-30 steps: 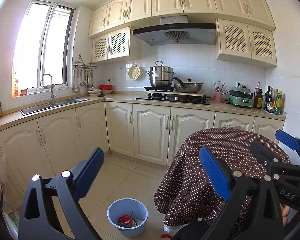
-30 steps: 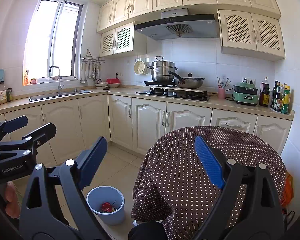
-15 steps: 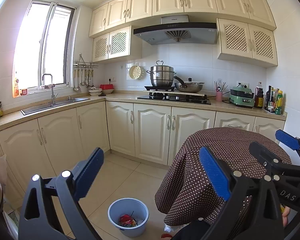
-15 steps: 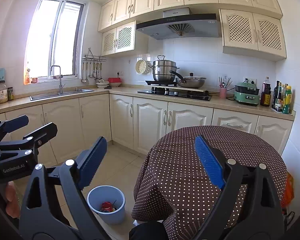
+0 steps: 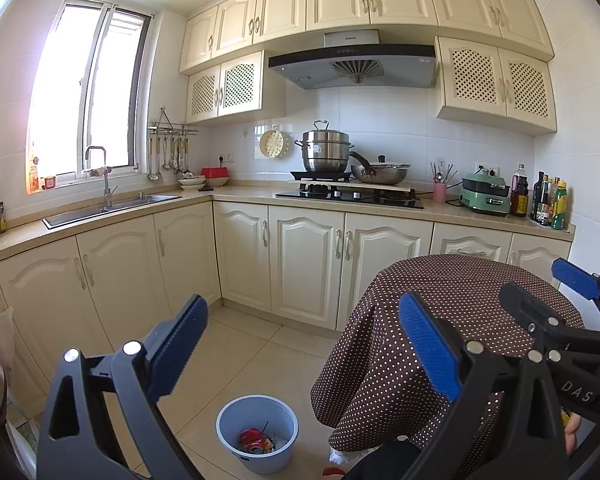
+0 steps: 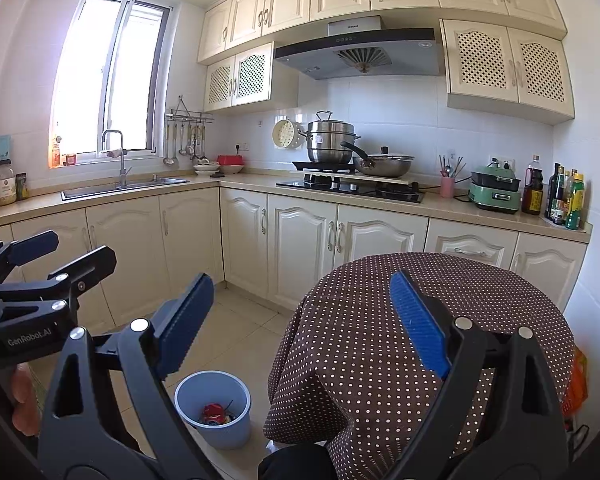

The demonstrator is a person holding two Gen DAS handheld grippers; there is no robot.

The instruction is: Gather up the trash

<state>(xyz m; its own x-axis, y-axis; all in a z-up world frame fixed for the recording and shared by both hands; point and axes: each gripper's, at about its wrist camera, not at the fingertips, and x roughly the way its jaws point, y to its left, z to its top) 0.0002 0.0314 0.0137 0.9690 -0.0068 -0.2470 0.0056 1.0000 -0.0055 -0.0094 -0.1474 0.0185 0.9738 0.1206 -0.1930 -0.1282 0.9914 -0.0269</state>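
Left wrist view: the left gripper (image 5: 300,356) fills the lower half of the frame, its two blue-padded fingers spread wide with nothing between them. Below the gap, at lower centre, a pale blue bin (image 5: 257,456) stands upright on the tiled floor, mouth facing up, with red crumpled trash (image 5: 252,438) lying in its bottom. The bin sits just left of a round table (image 5: 452,304) draped in a brown dotted cloth whose top looks bare. At the right edge the right gripper (image 5: 548,288) is seen from the side, also spread and empty. Right wrist view: the right gripper (image 6: 302,312) is likewise spread and empty, the bin (image 6: 212,424) below and left of centre under its left finger, touching the hanging cloth. The left gripper (image 6: 64,248) enters from the left edge. The trash (image 6: 214,413) is too crumpled to give a long axis, probably a can. The left gripper seems nearer the bin, which lies down and forward from both.
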